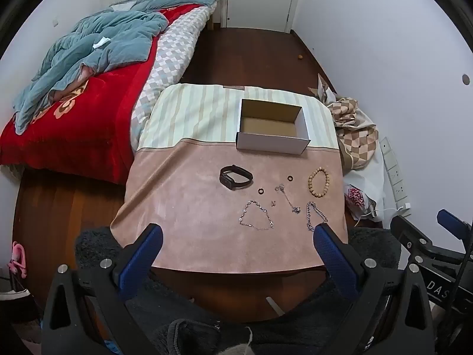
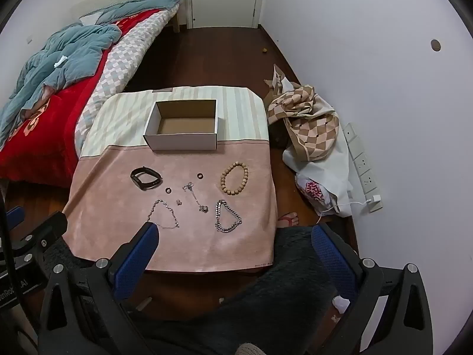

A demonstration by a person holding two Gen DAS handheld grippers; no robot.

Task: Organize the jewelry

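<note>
Both blue-padded claws, left [image 1: 236, 236] and right [image 2: 233, 236], hang spread wide and empty above the pink-clothed surface [image 2: 118, 177]. An open white cardboard box [image 2: 181, 142] stands beyond the black wristband [image 2: 146, 178], wooden bead bracelet [image 2: 234, 178] and silver chains [image 2: 227, 216].

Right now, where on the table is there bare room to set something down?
The pink cloth left of the black band and thin chain is bare, as is the striped part left of the box. The near strip below the thick chain is free too. It is crowded from the band across to the bead bracelet.
</note>
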